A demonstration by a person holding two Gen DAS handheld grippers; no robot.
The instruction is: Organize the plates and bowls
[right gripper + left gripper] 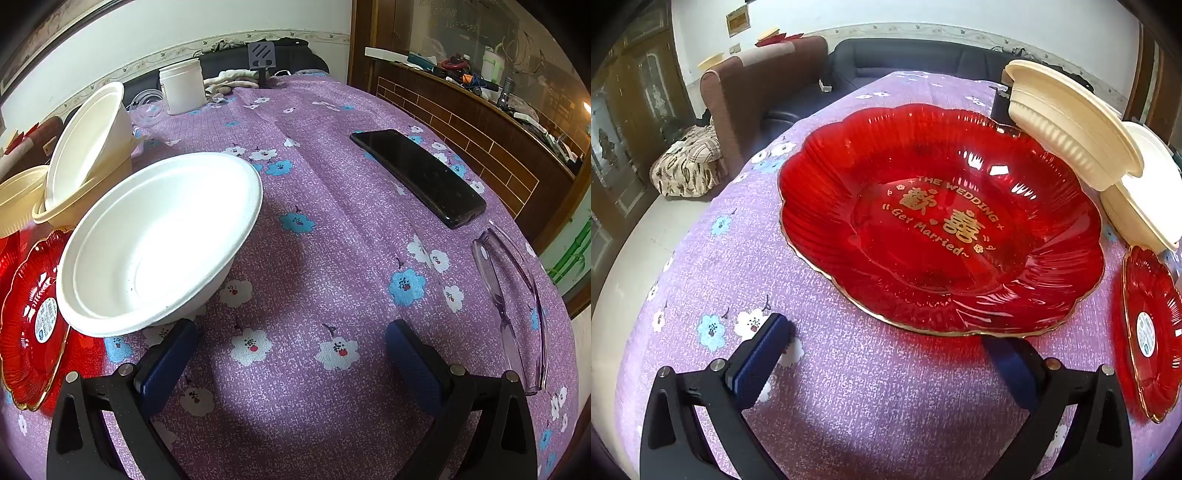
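Both the left tool (886, 345) and right tool (291, 341) gape wide and empty over the worktop (332, 221), the large red plate (942, 229) ahead of the left, the white bowl (159, 243) tilted beside the right.

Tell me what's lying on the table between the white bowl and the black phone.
Nothing: in the right wrist view, only bare purple flowered tablecloth lies between the white bowl and the black phone.
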